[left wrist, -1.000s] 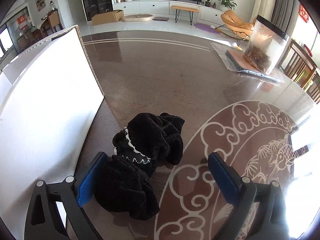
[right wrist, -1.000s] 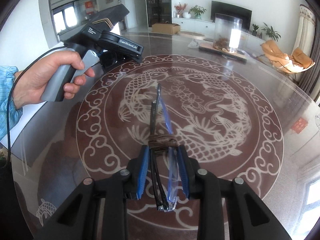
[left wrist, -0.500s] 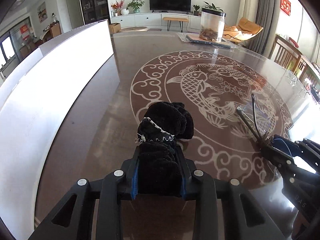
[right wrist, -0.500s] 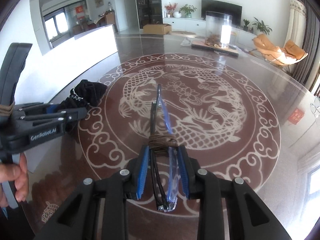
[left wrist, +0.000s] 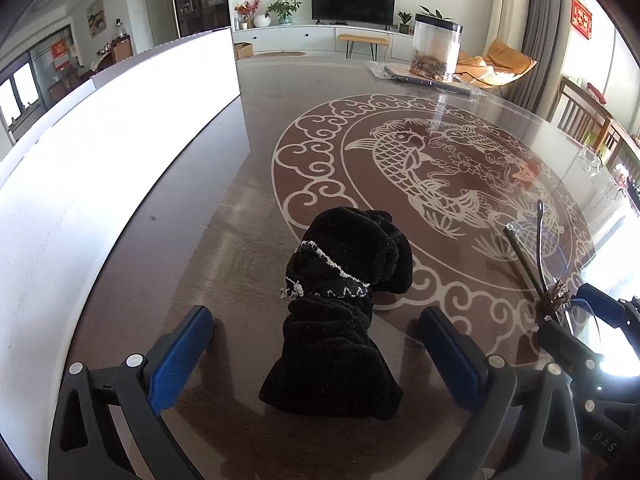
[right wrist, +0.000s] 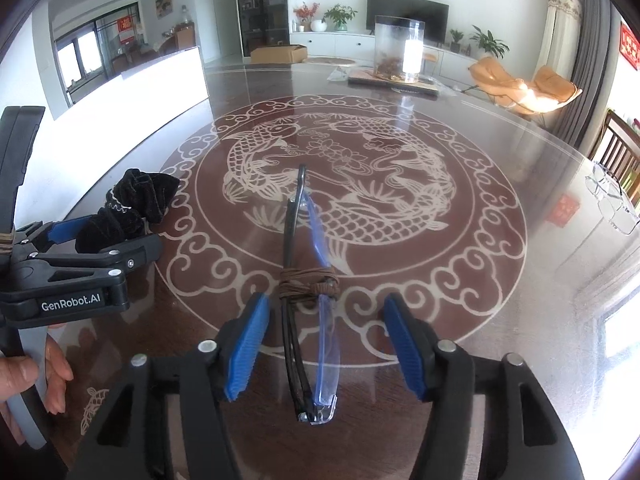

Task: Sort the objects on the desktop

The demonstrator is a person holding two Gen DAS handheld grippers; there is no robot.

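Glare whitens the table (right wrist: 540, 280) edge; both hand-held grippers are opening, left (left wrist: 316, 336) around black cloth (left wrist: 340, 320), right (right wrist: 324, 344) around folded glasses (right wrist: 308, 320).

Bright living room: television (left wrist: 353, 1) on white wall, orange lounge chair (right wrist: 524, 88), daylit windows (right wrist: 84, 54).

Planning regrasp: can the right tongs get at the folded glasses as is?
Probably yes: the folded glasses lie on the table between the right tongs, whose jaws are opening, pads clear, nothing in between.
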